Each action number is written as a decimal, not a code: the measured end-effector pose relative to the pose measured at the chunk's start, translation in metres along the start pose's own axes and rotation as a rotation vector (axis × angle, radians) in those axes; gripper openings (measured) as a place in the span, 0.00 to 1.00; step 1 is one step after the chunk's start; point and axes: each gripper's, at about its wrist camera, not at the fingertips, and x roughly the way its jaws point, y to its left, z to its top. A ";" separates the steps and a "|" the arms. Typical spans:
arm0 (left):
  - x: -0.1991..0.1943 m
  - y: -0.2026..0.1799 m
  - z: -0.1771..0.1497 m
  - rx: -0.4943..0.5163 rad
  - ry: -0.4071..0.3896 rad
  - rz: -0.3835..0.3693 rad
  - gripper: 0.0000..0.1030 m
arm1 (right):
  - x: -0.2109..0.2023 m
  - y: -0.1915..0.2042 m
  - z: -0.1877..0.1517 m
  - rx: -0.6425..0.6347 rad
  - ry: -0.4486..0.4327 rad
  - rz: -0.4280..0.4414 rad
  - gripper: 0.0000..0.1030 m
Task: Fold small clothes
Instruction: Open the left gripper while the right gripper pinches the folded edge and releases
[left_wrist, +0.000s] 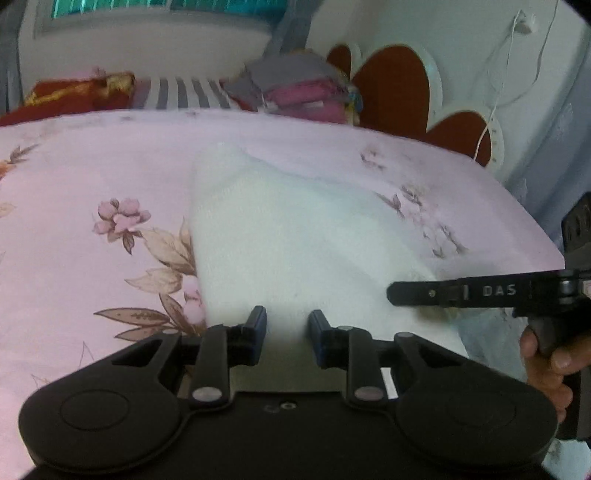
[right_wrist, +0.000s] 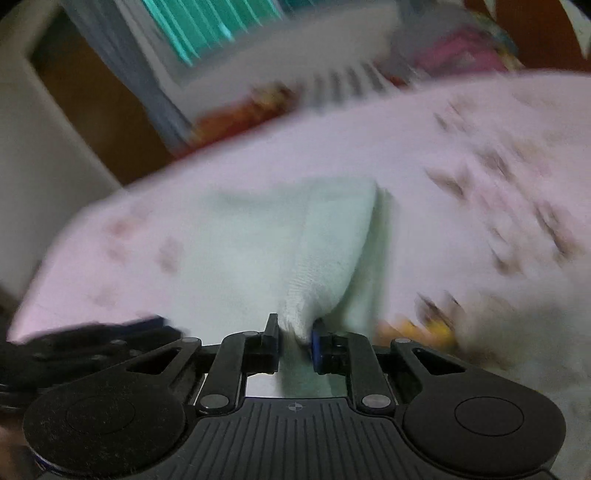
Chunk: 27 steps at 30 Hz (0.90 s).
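White cloth (left_wrist: 295, 236) lies mid-bed (left_wrist: 92, 177), near edge. R gripper (right_wrist: 295, 332) pinches its raised fold. L gripper (left_wrist: 287, 325) slightly apart over cloth edge; grip can't tell.

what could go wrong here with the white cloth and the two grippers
1. The right gripper pinches only a small bunched corner of the white cloth; it may slip out when lifted.
2. The left gripper has cloth between its jaws, but contact is unclear, so that side could drag and fold crooked.
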 end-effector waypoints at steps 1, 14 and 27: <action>-0.001 0.002 0.000 -0.002 0.001 -0.004 0.25 | 0.000 -0.006 -0.003 0.023 -0.011 0.025 0.15; 0.028 0.048 0.076 -0.047 -0.107 -0.046 0.27 | -0.007 0.002 0.046 -0.064 -0.183 -0.045 0.42; 0.033 0.036 0.065 0.013 -0.097 -0.064 0.27 | 0.029 0.002 0.040 -0.187 -0.059 -0.211 0.42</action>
